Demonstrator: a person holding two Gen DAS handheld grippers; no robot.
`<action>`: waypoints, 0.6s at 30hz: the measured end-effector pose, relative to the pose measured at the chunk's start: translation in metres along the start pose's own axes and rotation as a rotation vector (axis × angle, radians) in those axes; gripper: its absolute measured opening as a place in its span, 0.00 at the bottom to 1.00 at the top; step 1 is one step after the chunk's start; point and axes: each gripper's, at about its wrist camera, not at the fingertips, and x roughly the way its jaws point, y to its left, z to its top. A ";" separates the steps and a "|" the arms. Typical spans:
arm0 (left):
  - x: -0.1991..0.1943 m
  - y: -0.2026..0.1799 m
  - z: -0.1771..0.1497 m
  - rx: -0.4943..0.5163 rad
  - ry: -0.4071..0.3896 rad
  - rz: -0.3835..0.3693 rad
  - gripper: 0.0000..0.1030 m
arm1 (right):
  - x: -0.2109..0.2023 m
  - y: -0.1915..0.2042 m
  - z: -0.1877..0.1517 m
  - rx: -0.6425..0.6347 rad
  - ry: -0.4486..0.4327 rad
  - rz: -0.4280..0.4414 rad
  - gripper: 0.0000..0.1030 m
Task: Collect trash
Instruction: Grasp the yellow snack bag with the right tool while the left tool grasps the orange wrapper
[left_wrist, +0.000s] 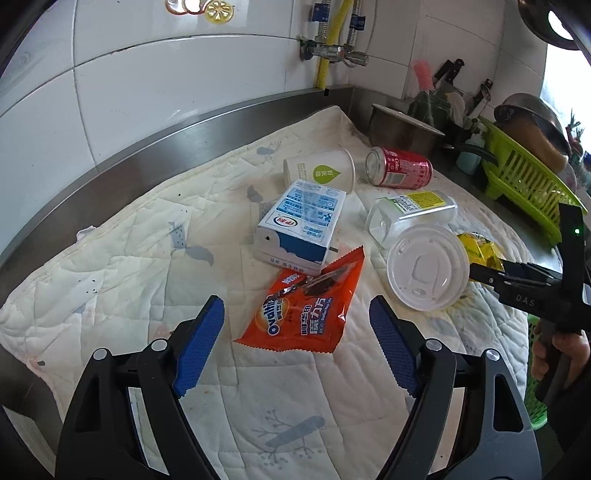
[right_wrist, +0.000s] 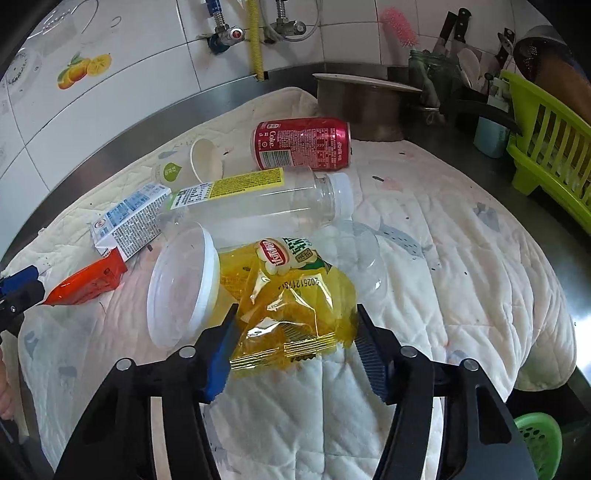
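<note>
Jaws of right gripper (right_wrist: 295, 343) bracket the yellow wrapper (right_wrist: 291, 306), not yet clamped; left gripper (left_wrist: 295, 332) spread, orange wrapper (left_wrist: 306, 314) just ahead. Next: pinch, lift.

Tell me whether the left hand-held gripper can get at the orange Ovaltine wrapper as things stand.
Probably yes. The orange Ovaltine wrapper lies flat on the quilt just ahead of the open left hand-held gripper, with nothing between them; only its far end tucks against the milk carton.

We see the carton (left_wrist: 301, 221) behind the wrapper (left_wrist: 306, 310); the can (left_wrist: 399, 166) right of the paper cup (left_wrist: 321, 171); all on the quilt (left_wrist: 110, 277).
</note>
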 end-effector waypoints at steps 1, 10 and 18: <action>0.003 -0.001 0.000 0.009 0.004 0.000 0.77 | 0.000 0.000 -0.001 -0.001 -0.004 0.000 0.50; 0.033 -0.010 -0.002 0.072 0.031 0.021 0.59 | -0.010 0.009 -0.008 -0.009 -0.030 0.006 0.42; 0.036 -0.012 -0.004 0.073 0.027 -0.001 0.19 | -0.028 0.011 -0.014 0.012 -0.051 0.034 0.40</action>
